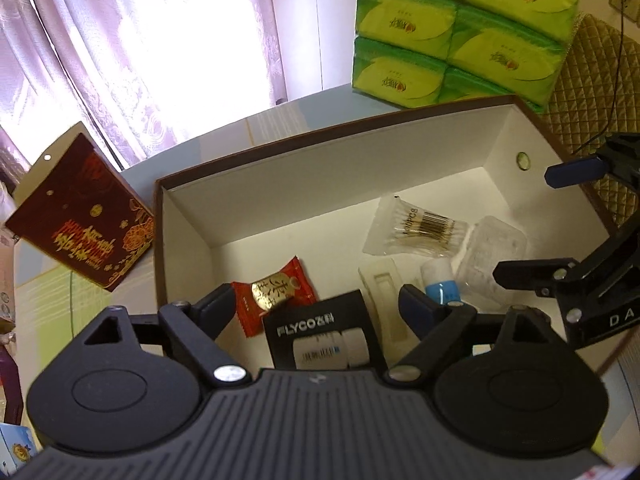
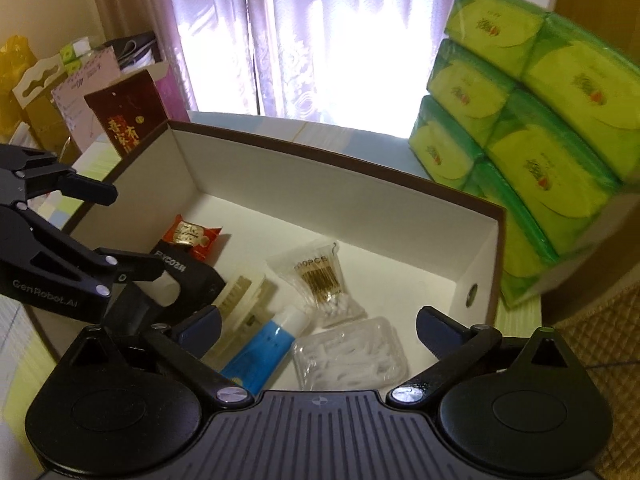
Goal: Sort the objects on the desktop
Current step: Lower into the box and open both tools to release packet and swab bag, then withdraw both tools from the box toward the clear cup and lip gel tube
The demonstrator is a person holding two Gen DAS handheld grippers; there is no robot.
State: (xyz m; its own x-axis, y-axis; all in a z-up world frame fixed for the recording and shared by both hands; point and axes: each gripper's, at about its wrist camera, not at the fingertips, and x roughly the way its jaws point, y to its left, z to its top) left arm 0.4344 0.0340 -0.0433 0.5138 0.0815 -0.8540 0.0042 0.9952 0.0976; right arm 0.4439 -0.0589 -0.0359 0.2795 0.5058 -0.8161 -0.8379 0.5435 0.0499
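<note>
An open brown box with a white inside (image 1: pixel 280 192) (image 2: pixel 320 184) stands on the table. In it lie a red candy packet (image 1: pixel 276 292) (image 2: pixel 192 236), a black FLYCO box (image 1: pixel 324 336) (image 2: pixel 196 276), a blue-and-white tube (image 1: pixel 440 284) (image 2: pixel 264 348), a bag of cotton swabs (image 1: pixel 420 228) (image 2: pixel 320 280), a clear plastic case (image 1: pixel 492 256) (image 2: pixel 348 356) and a cream tray (image 1: pixel 384 292) (image 2: pixel 244 300). My left gripper (image 1: pixel 320 308) (image 2: pixel 116 236) is open and empty above the FLYCO box. My right gripper (image 2: pixel 320 328) (image 1: pixel 524 224) is open and empty above the tube and clear case.
A stack of green tissue packs (image 1: pixel 460 28) (image 2: pixel 532 128) stands behind the box. A dark red gift bag (image 1: pixel 80 212) (image 2: pixel 124 116) stands at its left. Papers and boxes (image 2: pixel 52 88) are piled beyond the bag. A quilted gold chair (image 1: pixel 592 92) is at the right.
</note>
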